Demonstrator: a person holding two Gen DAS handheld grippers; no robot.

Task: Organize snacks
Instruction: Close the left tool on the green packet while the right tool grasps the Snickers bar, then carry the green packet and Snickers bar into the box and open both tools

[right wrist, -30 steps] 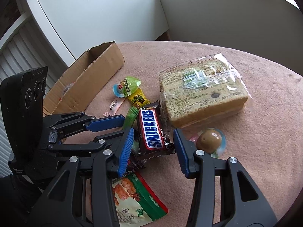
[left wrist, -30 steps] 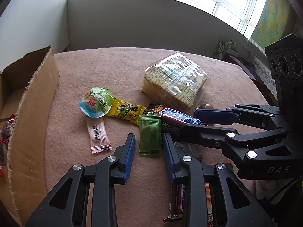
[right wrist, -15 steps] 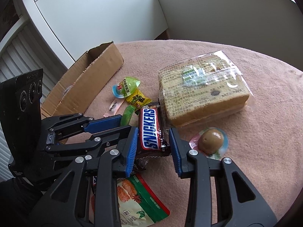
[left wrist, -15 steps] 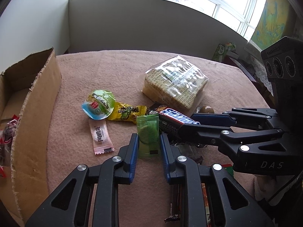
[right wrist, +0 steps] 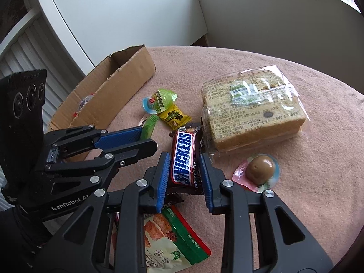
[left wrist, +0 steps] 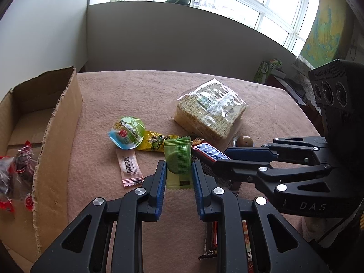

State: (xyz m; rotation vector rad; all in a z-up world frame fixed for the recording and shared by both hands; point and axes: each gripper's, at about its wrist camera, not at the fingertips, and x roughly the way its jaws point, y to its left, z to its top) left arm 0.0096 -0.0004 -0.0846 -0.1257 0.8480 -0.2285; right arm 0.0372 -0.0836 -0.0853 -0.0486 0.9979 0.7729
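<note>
Both grippers are closed on snacks at the middle of the pink-clothed table [left wrist: 118, 91]: the left gripper [left wrist: 178, 170] pinches the green wafer packet [left wrist: 178, 157] between its blue pads, and the right gripper [right wrist: 184, 169], whose jaws have just been closing, clamps the Snickers bar [right wrist: 184, 158] by its long sides. Each snack appears to rest on the cloth, so the step in hand looks like the grasp itself, two pickups made together. The next move likely calls for lifting each piece clear of its neighbours and carrying it toward the cardboard box [left wrist: 59, 122], which sits at nine o'clock in the left wrist view and at ten o'clock of the bar in the right wrist view. The lift should be straight, since the yellow candy packet [left wrist: 153, 140] touches the wafer packet's far end and the bar lies just beside the wrapped cake [right wrist: 252, 111]. Only the left wrist view looks into the box, where red-wrapped sweets [left wrist: 16, 170] already lie, and shows the pink sachet [left wrist: 129, 168] in full at ten o'clock of the left gripper. Only the right wrist view shows the green-and-red pouch [right wrist: 173, 243] under the right gripper and the brown jelly cup [right wrist: 259, 169] fully, at three o'clock of the bar. The round jelly cup [right wrist: 159, 100] with a green lid appears in both.
</note>
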